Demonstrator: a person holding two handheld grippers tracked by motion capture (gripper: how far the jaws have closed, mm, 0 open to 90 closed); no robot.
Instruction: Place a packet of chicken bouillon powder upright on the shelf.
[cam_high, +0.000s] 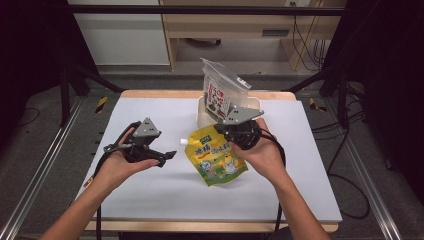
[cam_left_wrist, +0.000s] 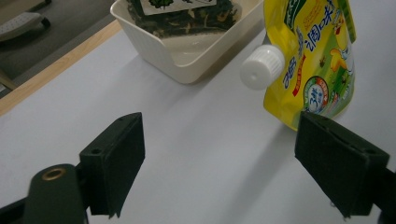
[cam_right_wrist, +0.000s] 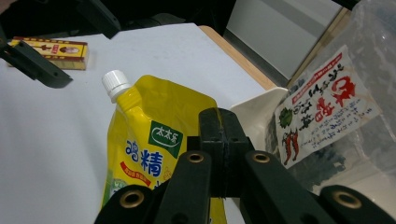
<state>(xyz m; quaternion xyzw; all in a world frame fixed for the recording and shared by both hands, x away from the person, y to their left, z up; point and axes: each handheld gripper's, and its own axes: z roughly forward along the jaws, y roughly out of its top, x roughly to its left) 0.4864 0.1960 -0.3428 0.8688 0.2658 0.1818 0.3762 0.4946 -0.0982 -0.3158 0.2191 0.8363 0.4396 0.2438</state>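
Note:
A yellow spouted pouch (cam_high: 217, 160) with a white cap (cam_left_wrist: 261, 66) is in the middle of the white table, tilted up with its lower end on the table. My right gripper (cam_high: 231, 136) is shut on the pouch's top corner, opposite the cap; in the right gripper view the jaws (cam_right_wrist: 219, 135) are closed tight at the edge of the pouch (cam_right_wrist: 144, 140). My left gripper (cam_high: 165, 158) is held to the left of the pouch. It is open, with bare table between its jaws (cam_left_wrist: 219, 163) and the pouch (cam_left_wrist: 317, 56) just past its right jaw.
A cream basket (cam_high: 202, 117) stands at the back middle of the table. A clear bag of dried food with a red-lettered label (cam_high: 222, 87) stands in it. A small yellow box (cam_right_wrist: 51, 51) lies on the table beyond the left gripper's jaw.

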